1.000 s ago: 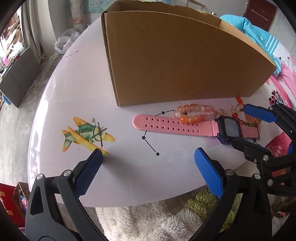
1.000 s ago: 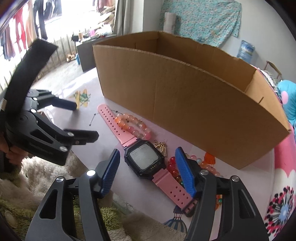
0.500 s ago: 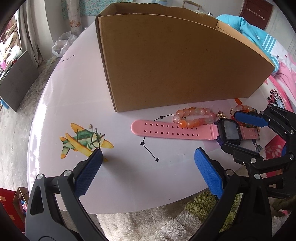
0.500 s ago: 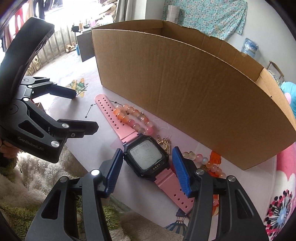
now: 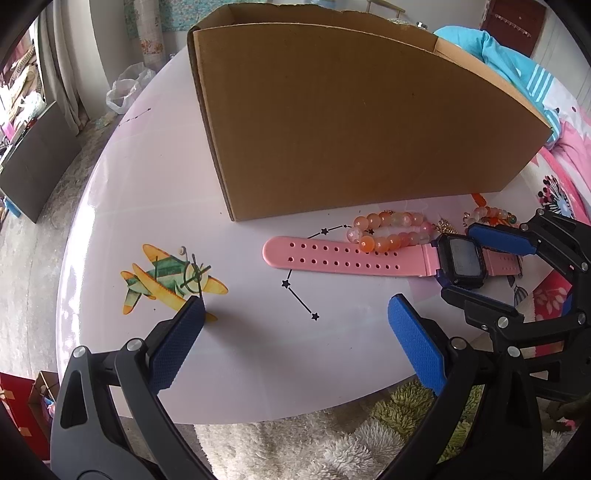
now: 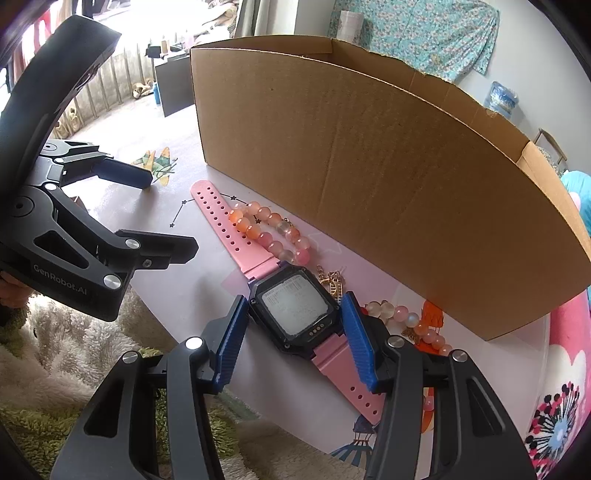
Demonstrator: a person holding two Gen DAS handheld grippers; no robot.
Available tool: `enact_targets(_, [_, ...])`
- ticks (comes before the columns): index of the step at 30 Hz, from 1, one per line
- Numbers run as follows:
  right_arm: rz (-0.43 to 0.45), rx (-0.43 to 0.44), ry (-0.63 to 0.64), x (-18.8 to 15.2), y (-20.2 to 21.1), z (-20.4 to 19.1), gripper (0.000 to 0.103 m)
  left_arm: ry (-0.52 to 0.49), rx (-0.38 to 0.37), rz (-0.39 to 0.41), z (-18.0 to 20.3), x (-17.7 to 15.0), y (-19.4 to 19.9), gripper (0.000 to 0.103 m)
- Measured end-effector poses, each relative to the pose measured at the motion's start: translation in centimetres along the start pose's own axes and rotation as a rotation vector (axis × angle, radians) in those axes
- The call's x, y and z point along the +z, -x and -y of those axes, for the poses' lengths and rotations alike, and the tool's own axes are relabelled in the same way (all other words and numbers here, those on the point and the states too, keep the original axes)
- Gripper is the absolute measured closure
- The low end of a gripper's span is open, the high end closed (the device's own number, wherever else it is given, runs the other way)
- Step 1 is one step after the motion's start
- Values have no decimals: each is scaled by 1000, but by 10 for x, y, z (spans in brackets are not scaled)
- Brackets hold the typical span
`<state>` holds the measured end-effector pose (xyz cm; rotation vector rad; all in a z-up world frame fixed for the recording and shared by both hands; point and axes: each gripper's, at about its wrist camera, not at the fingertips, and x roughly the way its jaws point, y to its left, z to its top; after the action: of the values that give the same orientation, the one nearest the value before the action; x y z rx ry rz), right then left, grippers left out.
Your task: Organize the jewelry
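Right gripper (image 6: 293, 341) closing in, blue pads flanking pink watch (image 6: 293, 314) flat on table (image 5: 147, 192), contact unclear. Left gripper (image 5: 295, 345) spread wide, empty; body reads "GenRobot.AI".

- A shaggy cream and green rug (image 5: 295, 446) is spread under the round white table (image 5: 147, 177).
- A floral turquoise cloth (image 6: 424, 33) is hung on the wall.
- Daylight is let in past curtains (image 5: 62, 66).
- A dark cabinet (image 5: 33, 166) is set on the floor.
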<state>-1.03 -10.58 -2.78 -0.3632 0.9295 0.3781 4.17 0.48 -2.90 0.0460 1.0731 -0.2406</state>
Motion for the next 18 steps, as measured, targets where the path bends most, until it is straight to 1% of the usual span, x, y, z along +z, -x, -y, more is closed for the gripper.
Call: enact_targets(18, [8,-10,8,-1,1,-2,52,-7,12,-3,2,0,0,7])
